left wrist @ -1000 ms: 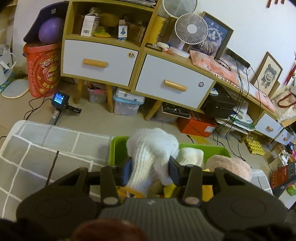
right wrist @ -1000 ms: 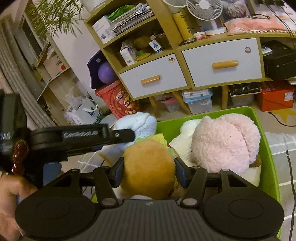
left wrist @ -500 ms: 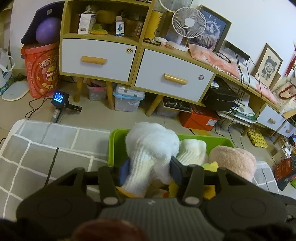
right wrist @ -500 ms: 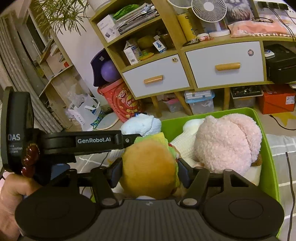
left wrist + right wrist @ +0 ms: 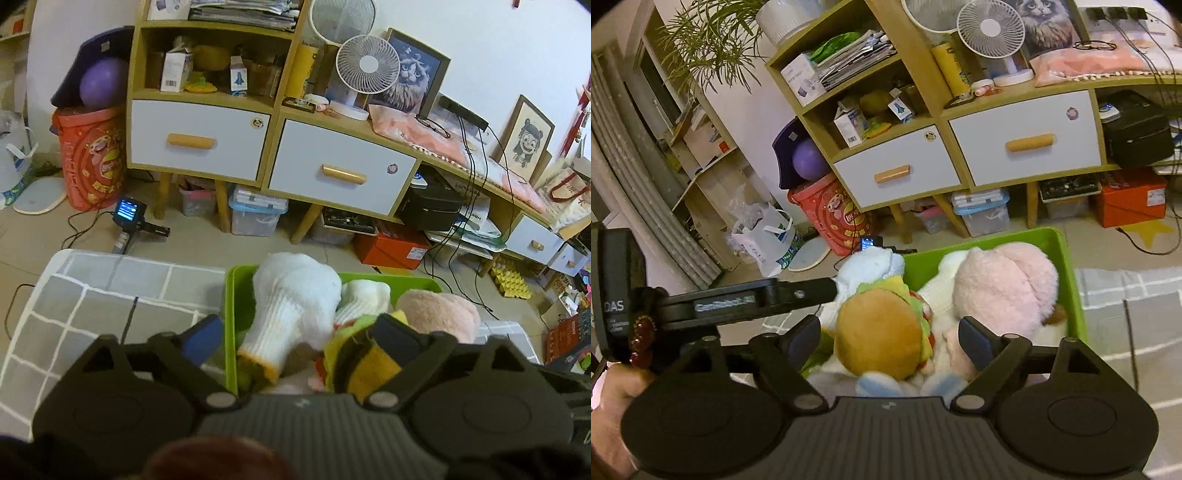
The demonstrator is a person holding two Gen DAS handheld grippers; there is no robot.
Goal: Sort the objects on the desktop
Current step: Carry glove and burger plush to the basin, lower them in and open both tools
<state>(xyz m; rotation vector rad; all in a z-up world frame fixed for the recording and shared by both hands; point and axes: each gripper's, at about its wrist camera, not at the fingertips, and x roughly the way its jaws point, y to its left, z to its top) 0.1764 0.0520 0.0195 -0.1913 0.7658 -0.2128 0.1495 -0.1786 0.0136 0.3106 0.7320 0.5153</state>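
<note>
A green bin (image 5: 232, 295) (image 5: 1067, 258) on the grey checked cloth holds several plush toys. My left gripper (image 5: 299, 332) is open, its jaws wide on either side of a white plush toy (image 5: 295, 299) that lies in the bin. My right gripper (image 5: 890, 334) is open around a hamburger plush (image 5: 879, 332) that rests in the bin, pads apart from it. A pink plush (image 5: 1004, 288) (image 5: 439, 314) fills the bin's right side. The left gripper's body (image 5: 738, 299) shows in the right wrist view.
The grey checked cloth (image 5: 92, 306) (image 5: 1126, 295) spreads on both sides of the bin. Beyond stands a wooden cabinet (image 5: 258, 147) with white drawers, boxes beneath, a red snack tub (image 5: 92, 155) and a handheld device (image 5: 129, 214) on the floor.
Both grippers have opened: the left let go of the white plush, the right let go of the hamburger plush. Both toys now rest in the bin.
</note>
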